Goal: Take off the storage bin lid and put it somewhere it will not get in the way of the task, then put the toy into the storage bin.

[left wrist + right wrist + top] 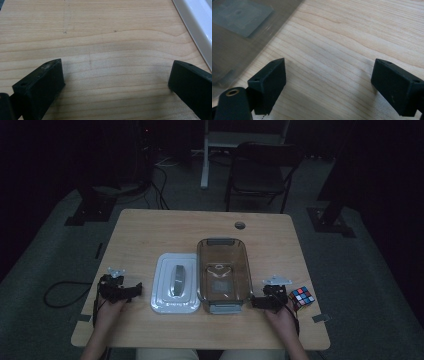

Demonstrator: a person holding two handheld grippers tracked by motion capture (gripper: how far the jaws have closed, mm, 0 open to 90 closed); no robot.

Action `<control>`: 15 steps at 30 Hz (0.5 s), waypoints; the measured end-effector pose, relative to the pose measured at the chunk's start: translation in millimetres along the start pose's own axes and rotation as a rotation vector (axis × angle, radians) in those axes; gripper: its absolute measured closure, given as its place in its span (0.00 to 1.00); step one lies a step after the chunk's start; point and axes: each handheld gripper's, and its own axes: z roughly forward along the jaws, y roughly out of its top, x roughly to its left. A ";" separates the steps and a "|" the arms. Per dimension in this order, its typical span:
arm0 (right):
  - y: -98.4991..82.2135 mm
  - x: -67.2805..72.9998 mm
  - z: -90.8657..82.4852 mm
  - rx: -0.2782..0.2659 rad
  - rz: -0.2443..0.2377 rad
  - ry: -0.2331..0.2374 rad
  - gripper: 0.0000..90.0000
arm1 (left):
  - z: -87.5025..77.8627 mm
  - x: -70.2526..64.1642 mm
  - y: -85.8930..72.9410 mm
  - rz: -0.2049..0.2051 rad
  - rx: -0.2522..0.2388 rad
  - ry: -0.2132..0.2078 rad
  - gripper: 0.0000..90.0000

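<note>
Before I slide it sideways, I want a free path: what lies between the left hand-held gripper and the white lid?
Only bare wood. In the high view, the stretch of table between the left hand-held gripper and the white lid holds nothing.

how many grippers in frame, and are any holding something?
2. Left gripper sits left of the white lid, open, empty. Right gripper sits between the clear container and the Rubik's cube, open, empty.

White lid point(175, 283) lies beside clear container point(223, 270).
</note>
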 end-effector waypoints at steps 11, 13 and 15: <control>4.0 5.4 -3.0 0.046 0.000 0.000 0.17 | -2.4 -5.6 -2.5 0.067 0.000 -0.056 0.01; 4.6 7.8 -4.1 0.056 -0.015 0.007 0.17 | -2.7 -6.8 -2.5 0.067 0.002 -0.056 0.01; 5.9 11.4 -7.5 0.053 -0.038 0.000 0.17 | -2.5 -7.4 -2.4 0.061 0.001 -0.051 0.01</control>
